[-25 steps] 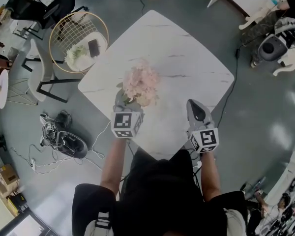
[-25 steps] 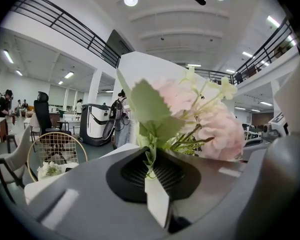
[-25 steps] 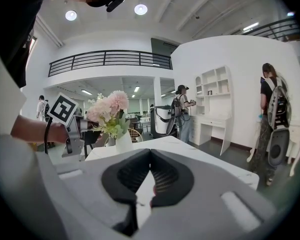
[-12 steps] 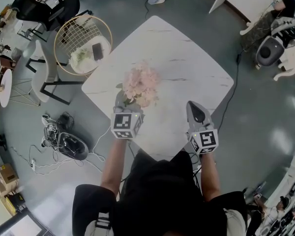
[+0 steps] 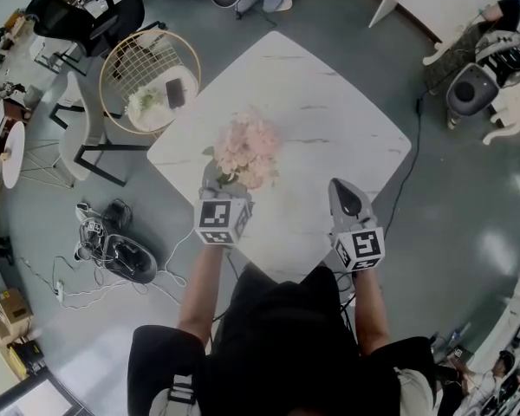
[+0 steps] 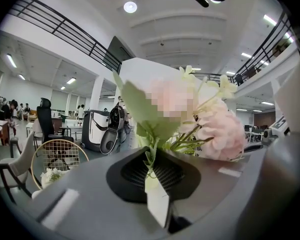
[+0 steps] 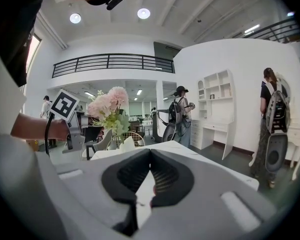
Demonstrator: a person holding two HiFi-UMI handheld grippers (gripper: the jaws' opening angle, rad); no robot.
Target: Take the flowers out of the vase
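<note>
Over the near left part of a white marble table [image 5: 329, 94], the left gripper [image 5: 218, 185] pinches the green stems [image 6: 151, 156] of a bunch of pale pink flowers [image 5: 247, 148], jaws tight on them. To the right, well apart from the blooms, the right gripper [image 5: 344, 189] hangs above the table's near edge, jaws pressed together on nothing.

Matt grey plastic left gripper [image 6: 151, 163]; smooth marble-veined table [image 5: 329, 111].
</note>
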